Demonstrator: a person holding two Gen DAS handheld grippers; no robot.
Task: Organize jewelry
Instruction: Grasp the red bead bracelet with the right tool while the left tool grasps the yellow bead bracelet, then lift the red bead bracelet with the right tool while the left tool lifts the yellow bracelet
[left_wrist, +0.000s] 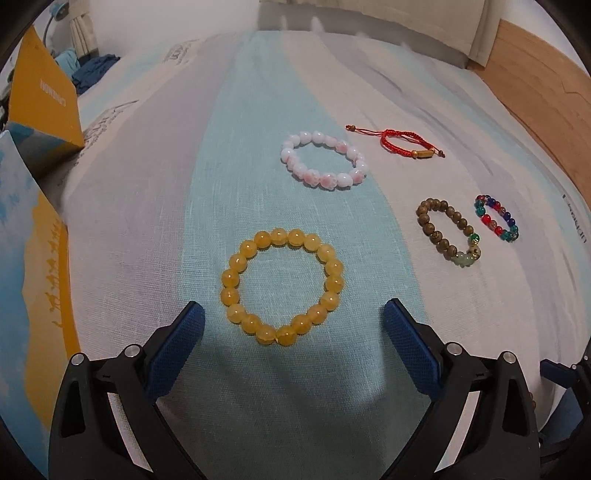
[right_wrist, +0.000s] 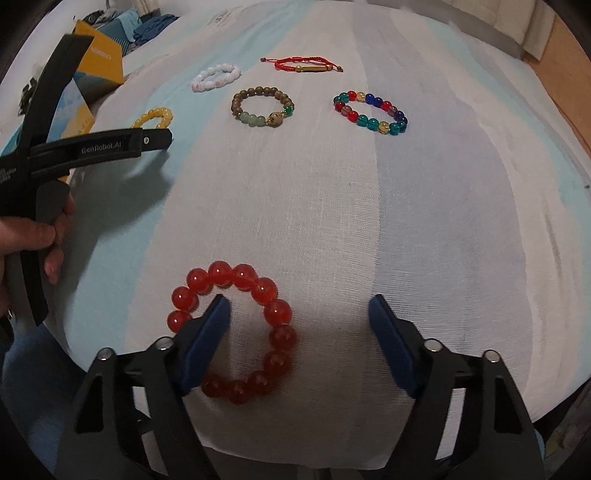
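Observation:
A yellow bead bracelet (left_wrist: 284, 236) lies flat on the striped cloth (left_wrist: 258, 110). It sits just ahead of and between the blue pads of my left gripper (left_wrist: 293, 308), which is open and touches nothing. In the right wrist view a red bead bracelet (right_wrist: 236, 275) lies on the cloth. My right gripper (right_wrist: 298, 301) is open over it. The left finger (right_wrist: 207, 339) stands inside the ring and hides part of it. The ring's right side lies between the jaws, and the right pad is well clear of the beads.
Further back lie a pink-white bracelet (left_wrist: 317, 137), a red cord bracelet (left_wrist: 391, 142), a brown wooden one (left_wrist: 428, 221) and a multicoloured one (left_wrist: 484, 221). A yellow box (left_wrist: 40, 99) and a blue-yellow box (left_wrist: 33, 258) stand at the left. A hand (right_wrist: 37, 236) holds the left gripper.

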